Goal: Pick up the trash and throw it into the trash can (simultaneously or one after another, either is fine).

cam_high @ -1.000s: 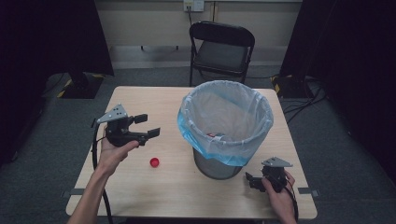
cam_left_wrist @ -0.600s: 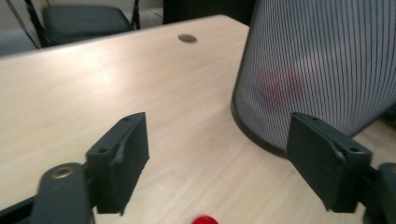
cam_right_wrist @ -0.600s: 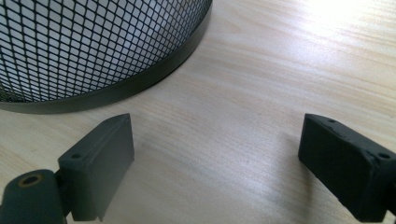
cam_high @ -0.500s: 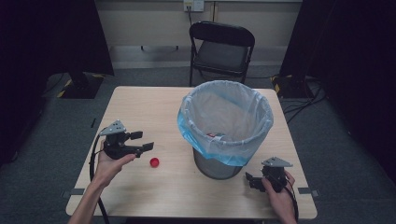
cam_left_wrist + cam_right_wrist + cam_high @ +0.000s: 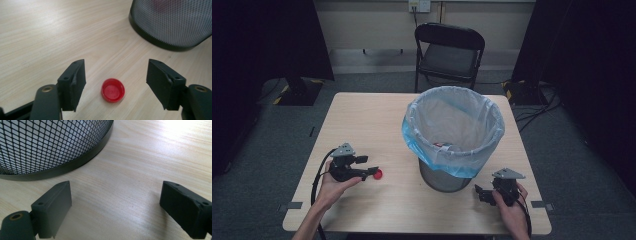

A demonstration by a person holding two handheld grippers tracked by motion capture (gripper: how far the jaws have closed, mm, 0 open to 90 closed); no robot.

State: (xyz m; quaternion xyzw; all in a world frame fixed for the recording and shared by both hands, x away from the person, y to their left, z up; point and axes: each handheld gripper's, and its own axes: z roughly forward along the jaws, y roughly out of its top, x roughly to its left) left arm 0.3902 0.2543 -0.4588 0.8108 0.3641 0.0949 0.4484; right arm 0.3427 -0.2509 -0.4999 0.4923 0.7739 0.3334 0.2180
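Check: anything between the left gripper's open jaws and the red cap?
Nothing visible. The red cap lies open side up on bare table, between the open jaws of the left gripper; the mesh bin stands beyond it.

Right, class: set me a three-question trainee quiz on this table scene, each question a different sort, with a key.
1. True or false: the left gripper is shut on the red bottle cap.
2. The cap lies: A) in the mesh wastebasket; B) on the table between the open left jaws; C) on the folding chair.
3. Fill in: the right gripper is open over bare ____.

Key: 1 false; 2 B; 3 table.
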